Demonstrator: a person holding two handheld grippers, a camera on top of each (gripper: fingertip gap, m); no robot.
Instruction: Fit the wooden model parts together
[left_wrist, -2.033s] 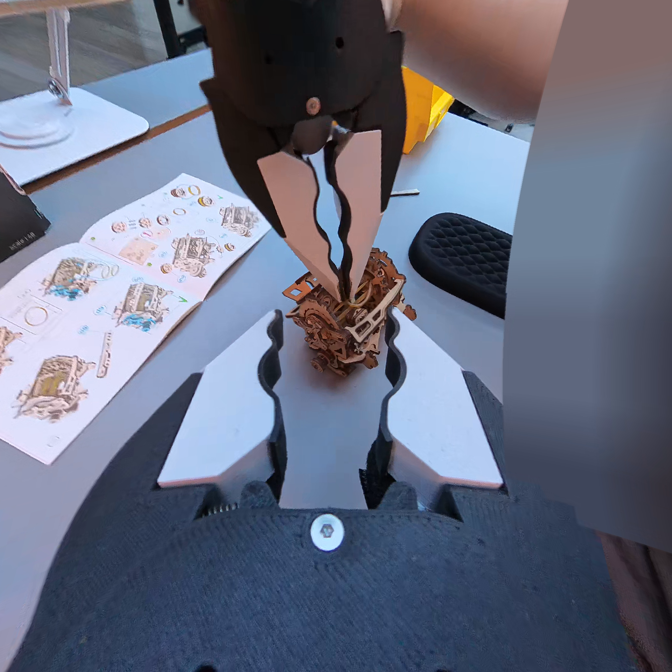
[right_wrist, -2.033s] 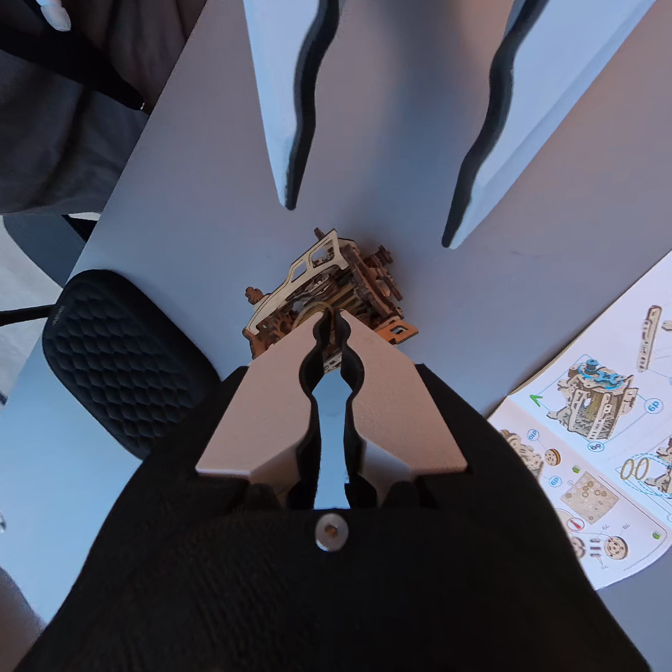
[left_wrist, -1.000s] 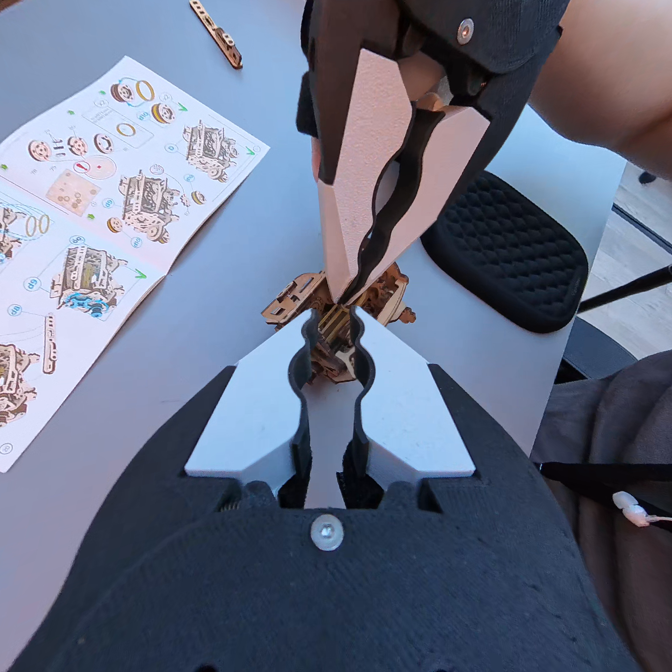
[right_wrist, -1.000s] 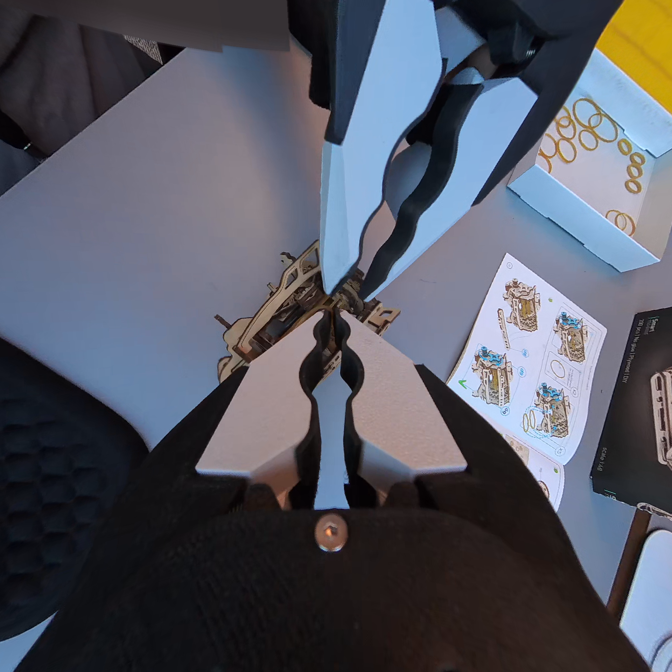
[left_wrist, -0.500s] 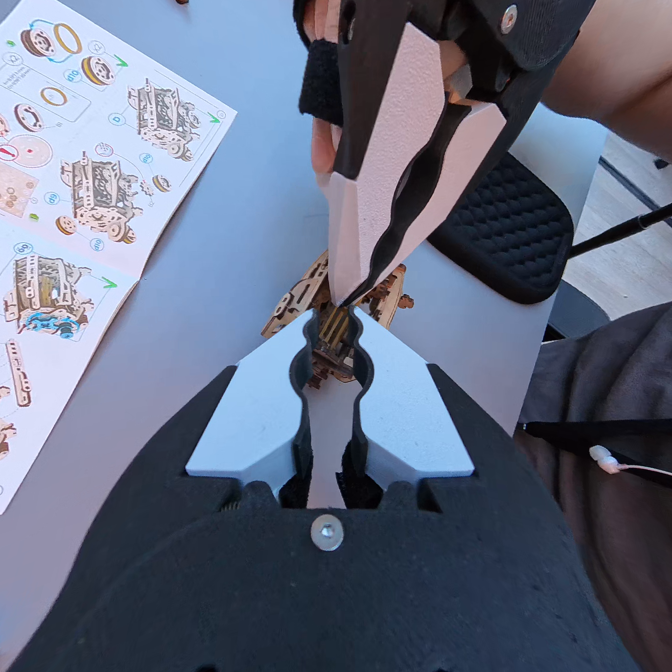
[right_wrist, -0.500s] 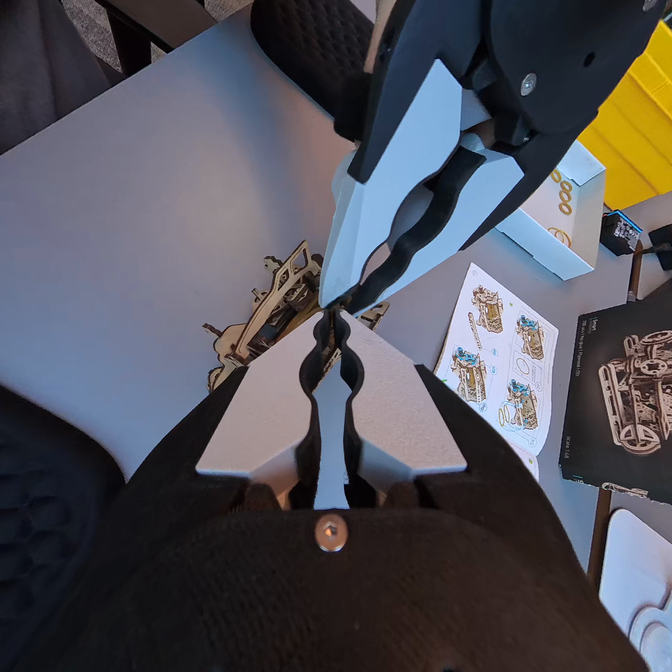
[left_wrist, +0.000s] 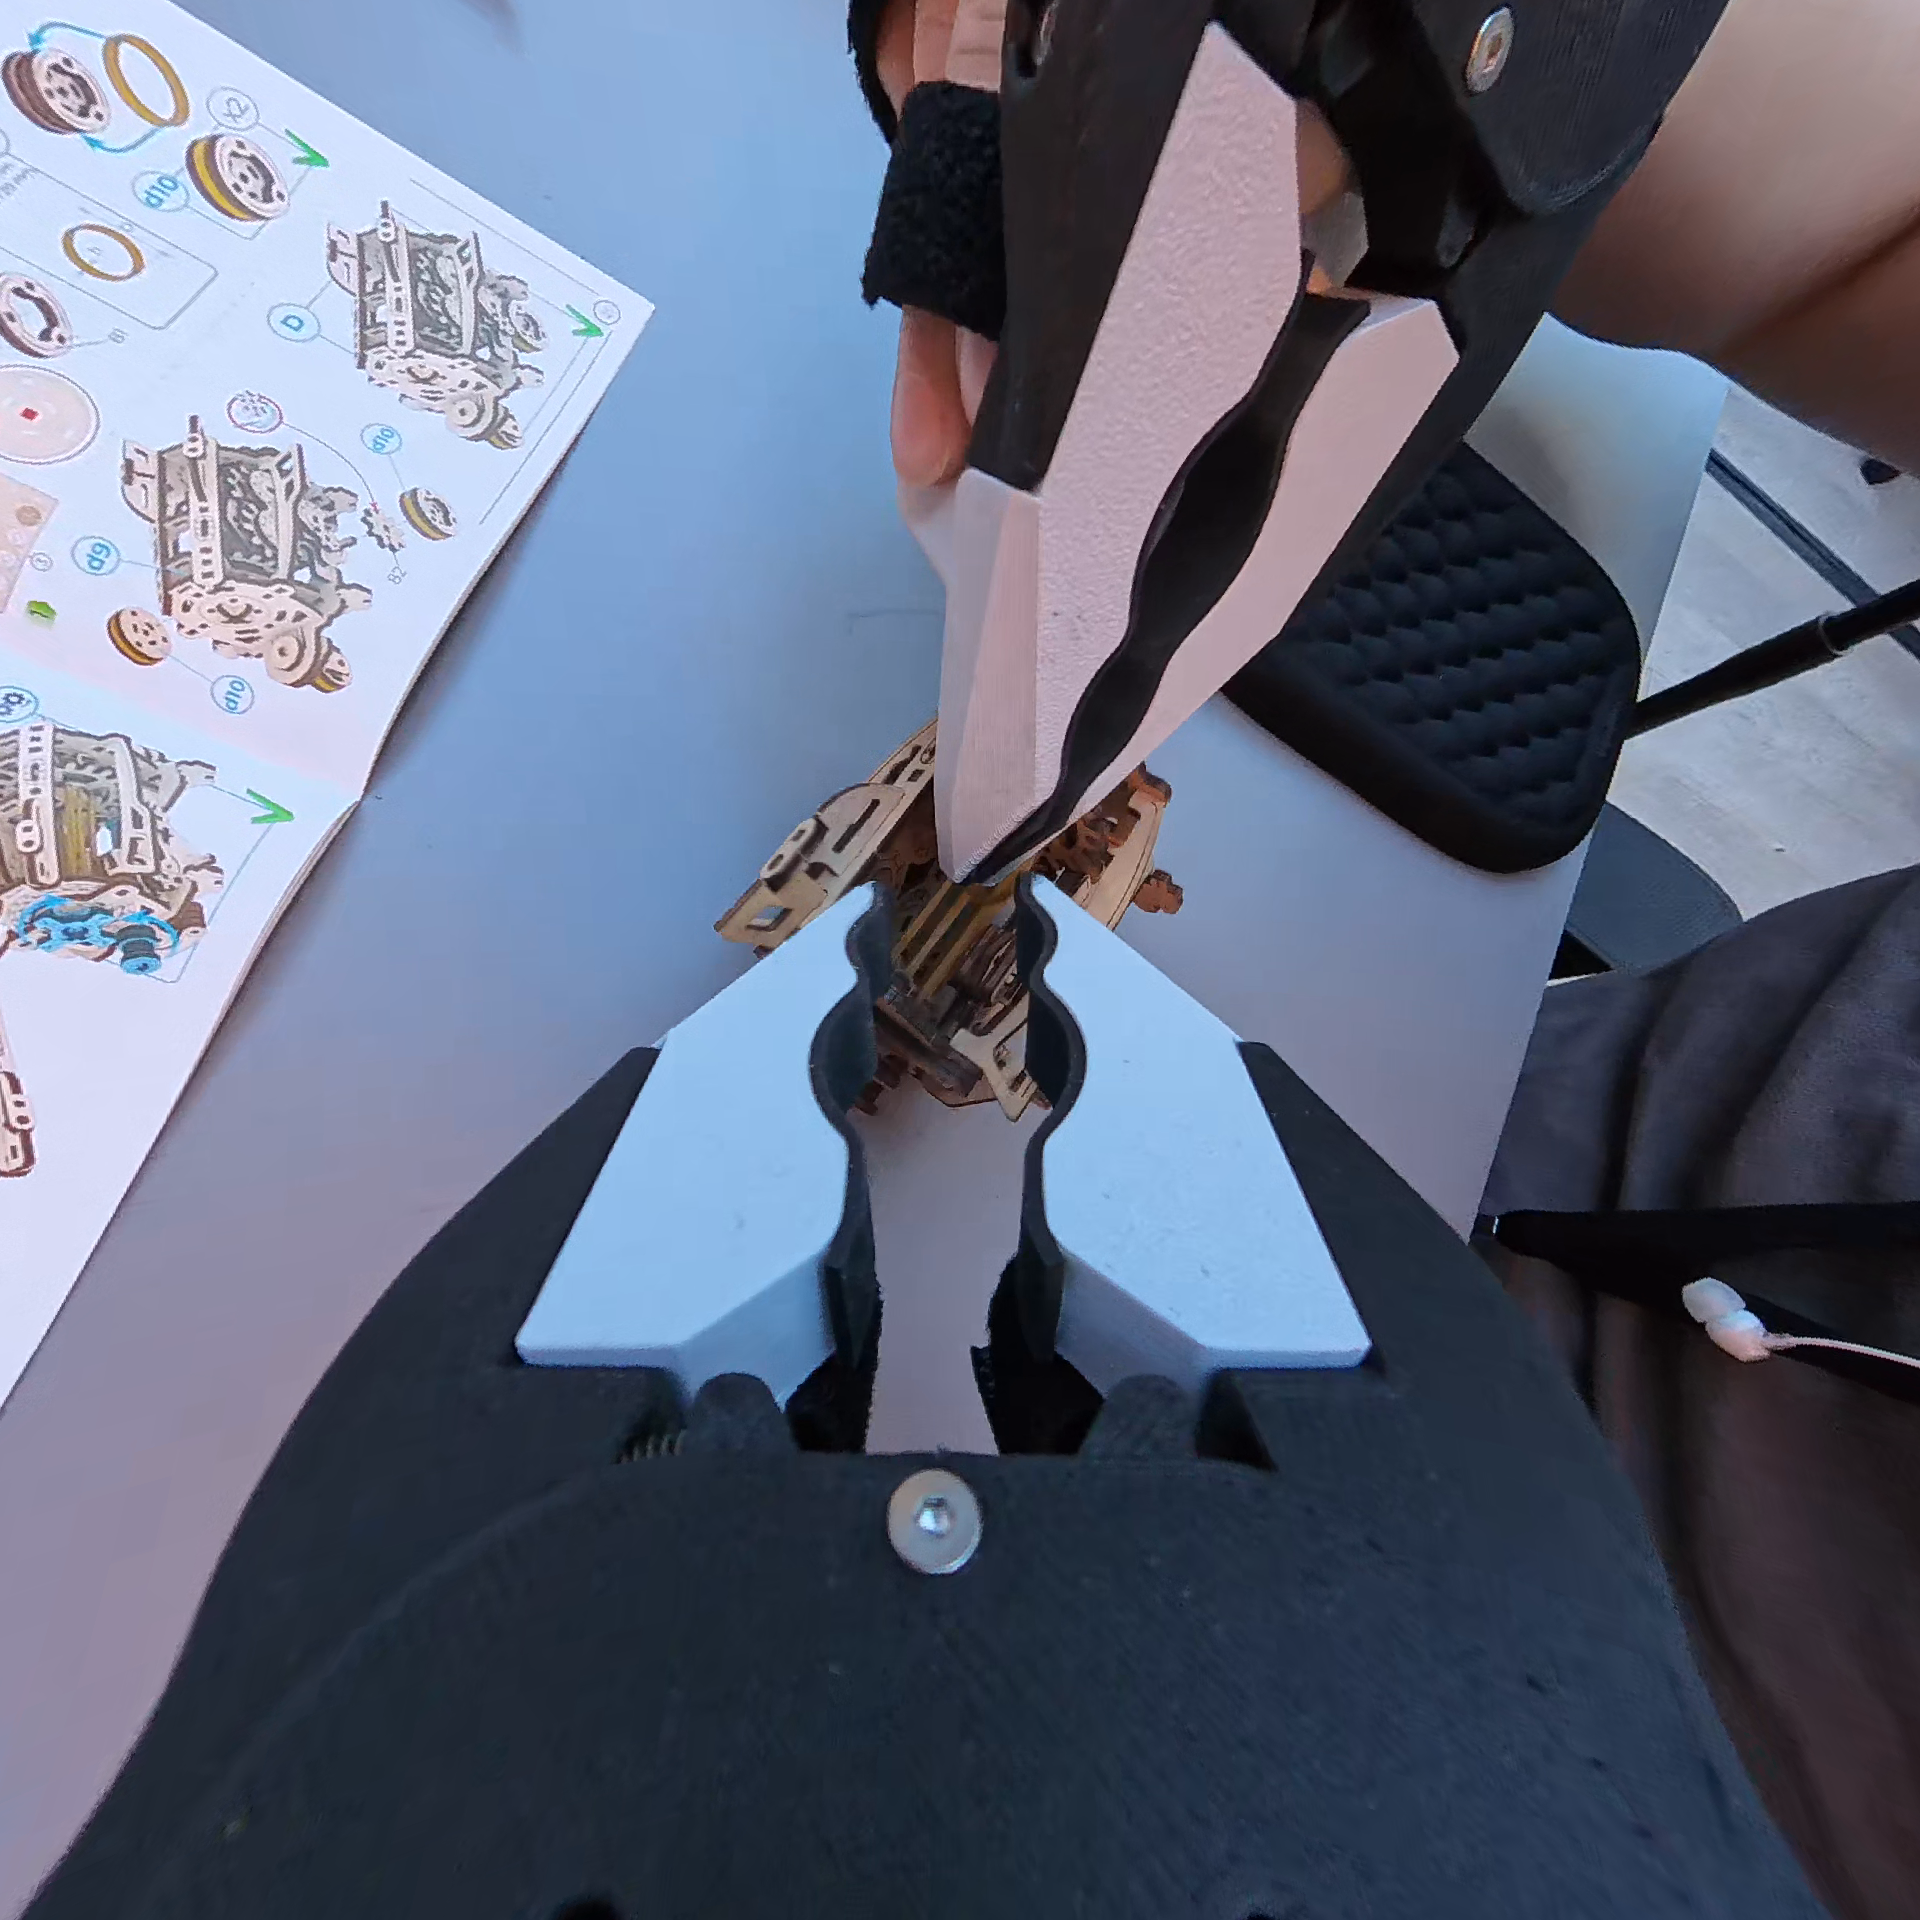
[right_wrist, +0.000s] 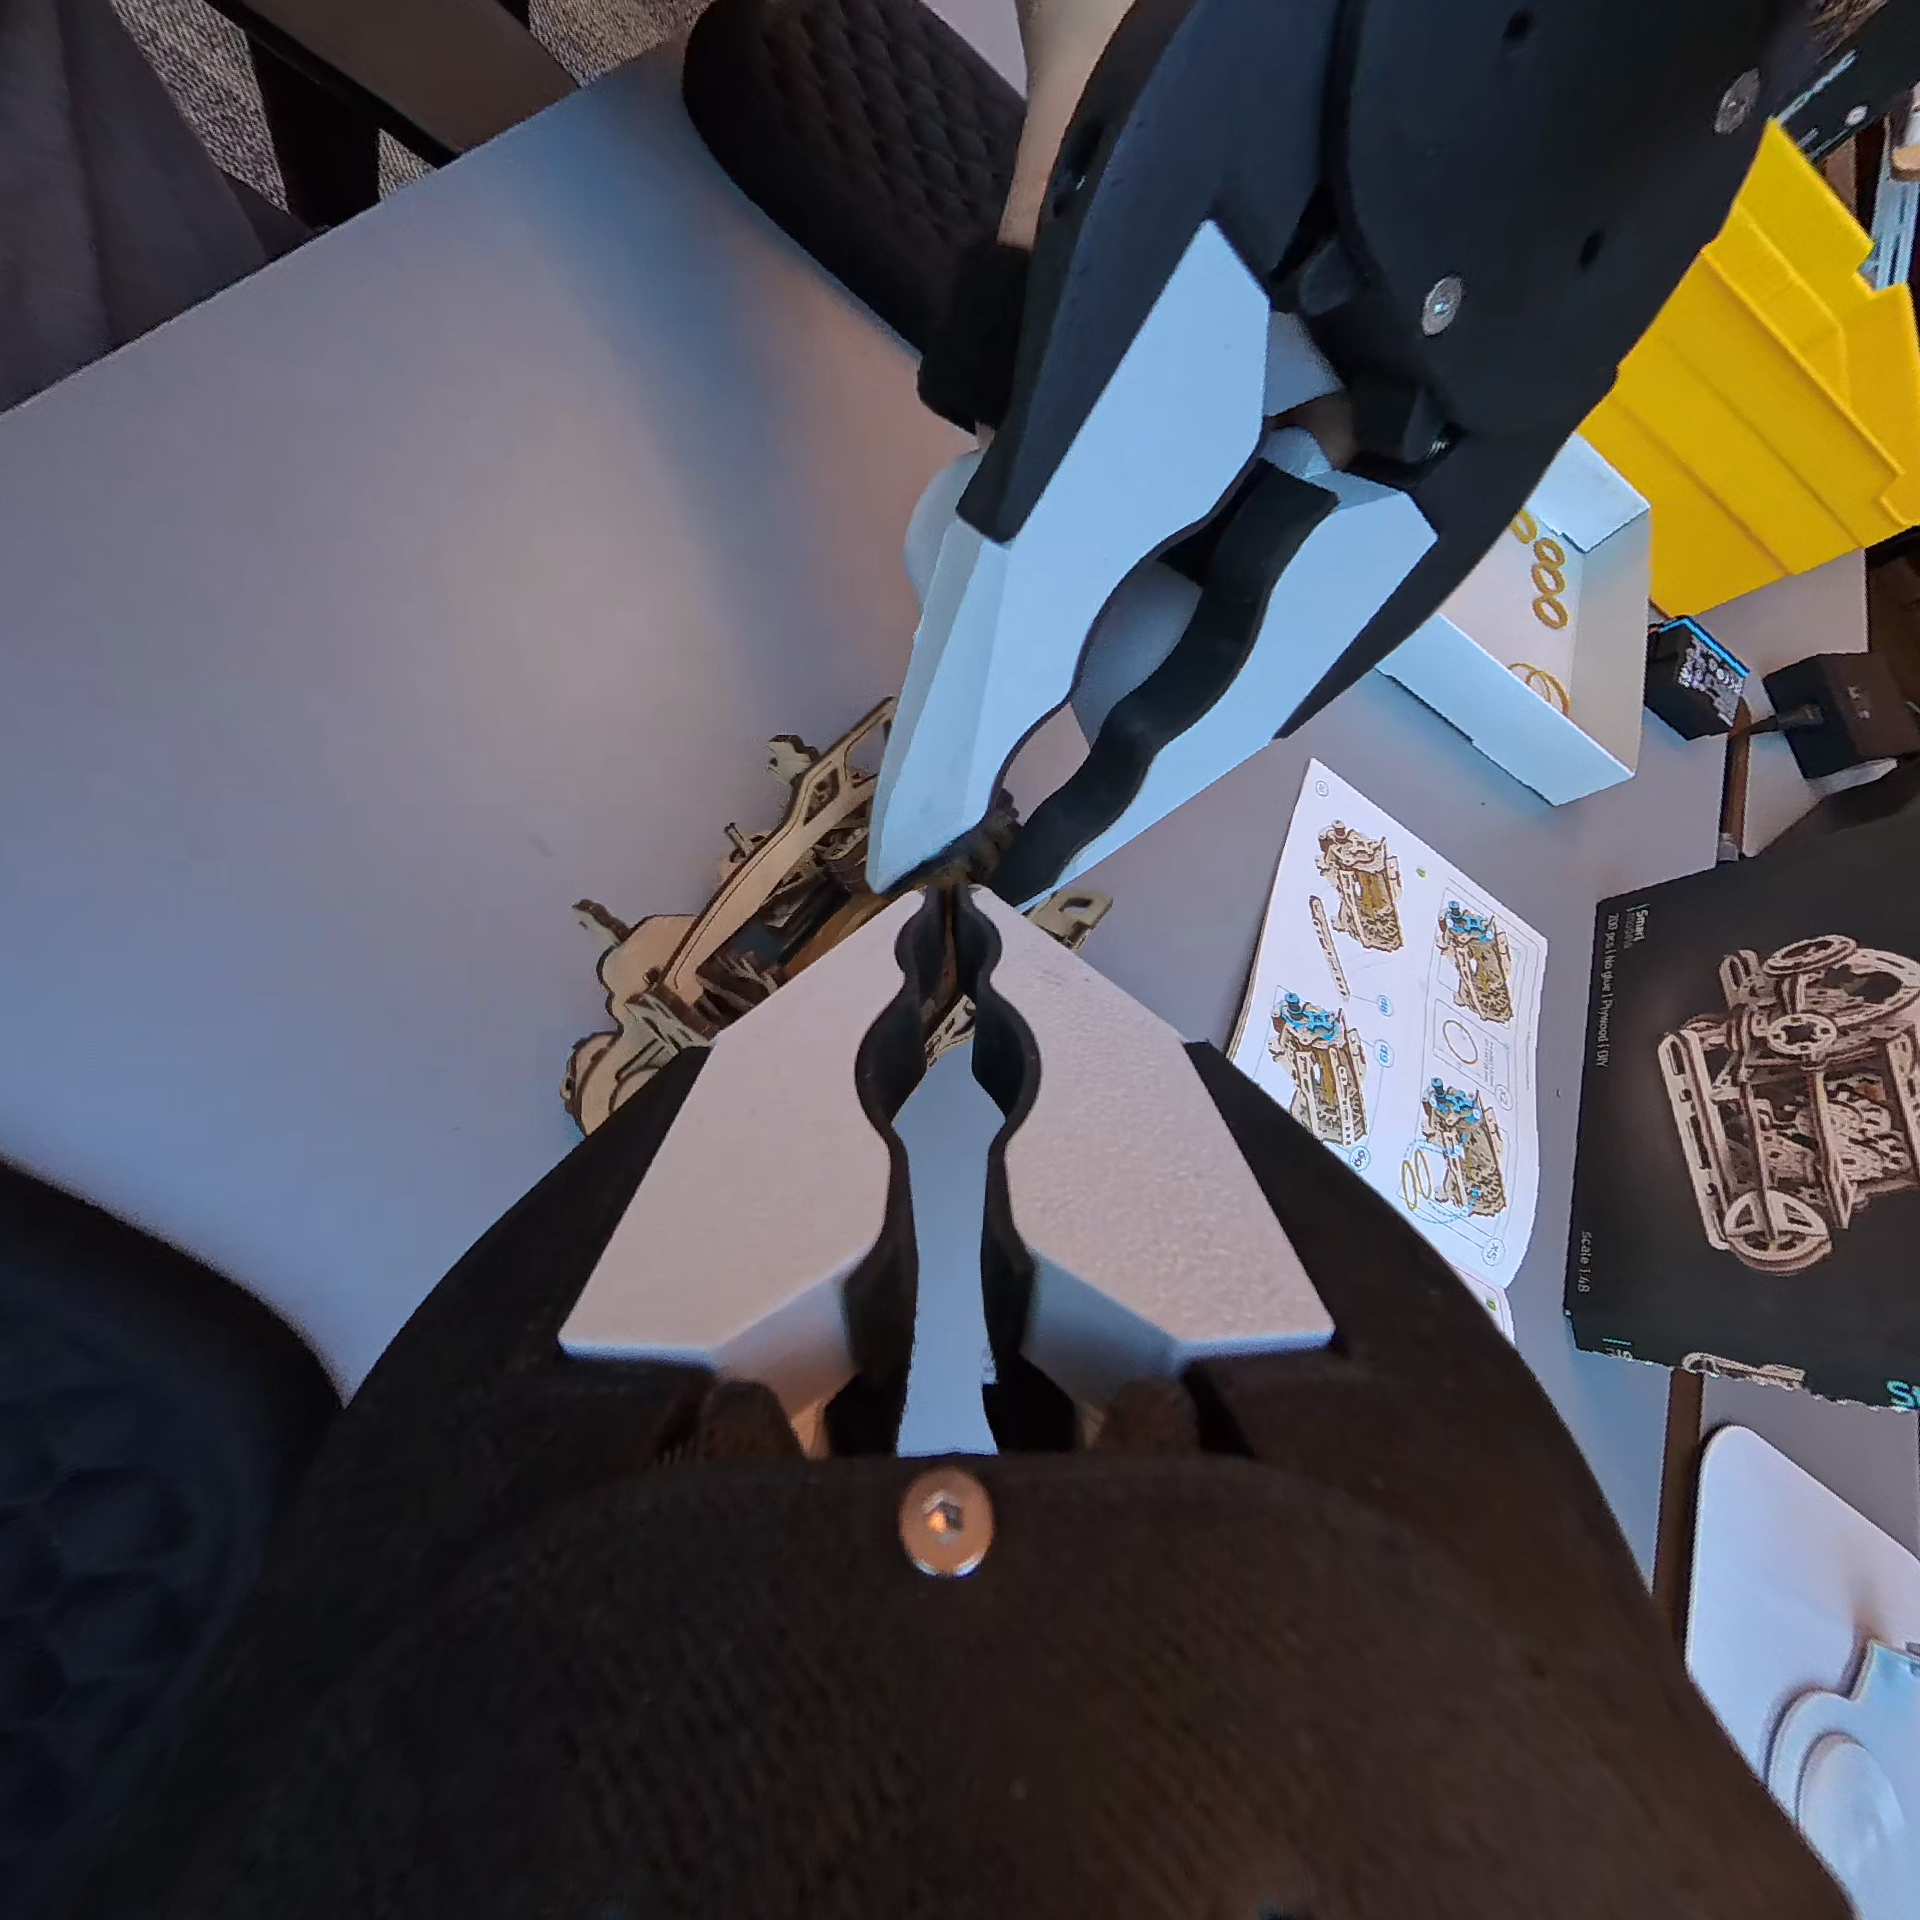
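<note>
The light-brown wooden model (left_wrist: 831, 842) sits tilted on the grey table (left_wrist: 644, 582), close to its edge. My left gripper (left_wrist: 954, 909) is shut on the model's middle, with a narrow gap between the jaws filled by the model. My right gripper (left_wrist: 982, 868) comes down from above, tip to tip with the left one, and is shut on a thin yellowish band (left_wrist: 940, 940) at the model's top. In the right wrist view my right gripper (right_wrist: 948, 902) pinches that thin piece. The left gripper (right_wrist: 951, 883) meets it from above, and the model (right_wrist: 707, 956) shows to their left.
An open instruction booklet (left_wrist: 260, 416) lies left of the model and also shows in the right wrist view (right_wrist: 1392, 1039). A black padded rest (left_wrist: 1455, 665) lies by the table edge. A black box (right_wrist: 1766, 1122), a white box with yellow rings (right_wrist: 1538, 644) and yellow bins (right_wrist: 1766, 364) stand beyond. Left and right tips are no more than a few centimetres apart.
My left gripper, open two seconds ago, has closed on the model. Both grippers have swung round together and the model has tilted. My right gripper has stayed shut at the model's top.
</note>
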